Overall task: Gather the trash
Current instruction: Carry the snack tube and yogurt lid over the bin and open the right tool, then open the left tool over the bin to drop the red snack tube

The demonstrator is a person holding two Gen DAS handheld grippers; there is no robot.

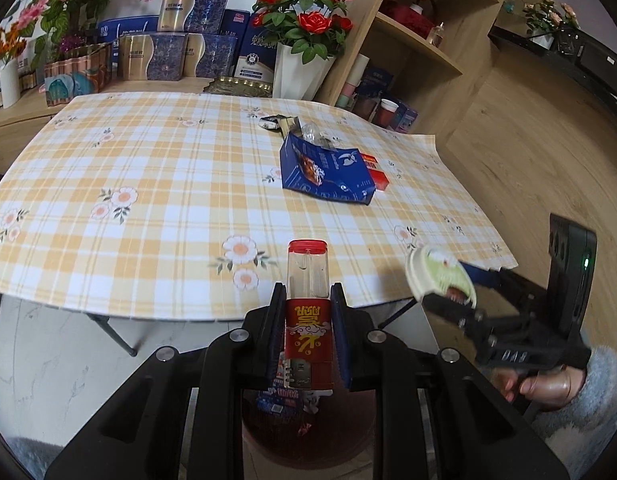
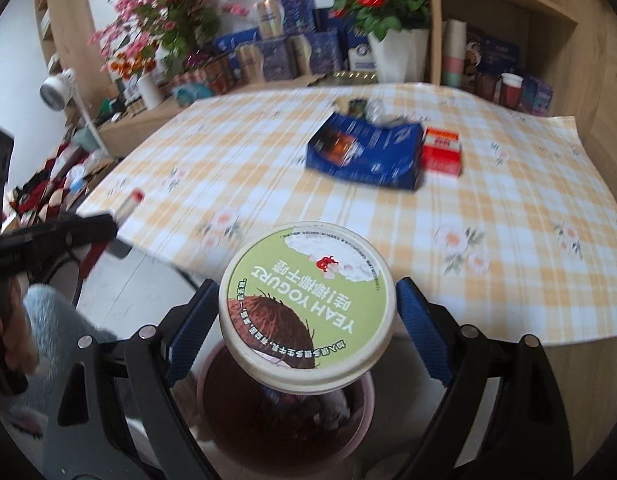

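Even, soft indoor light with faint shadows fills both fisheye views, whose dark rounded corners bend the counter (image 1: 148, 184) edge, and the right wrist view is motion-blurred while the left wrist view stays sharp.

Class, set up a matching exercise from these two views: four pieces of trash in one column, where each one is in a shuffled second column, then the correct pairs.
Things
1. Yogurt cup
2. Red-capped bottle
3. Blue snack bag
4. Small red box

Places
A. Lying on the checked tablecloth, crumpled wrappers behind it
B. Gripped in the left claw
C. On the tablecloth, right beside the blue snack bag
D. Gripped in the right claw, above the dark red bin

Pairs: 1-D, 2-B, 3-A, 4-C
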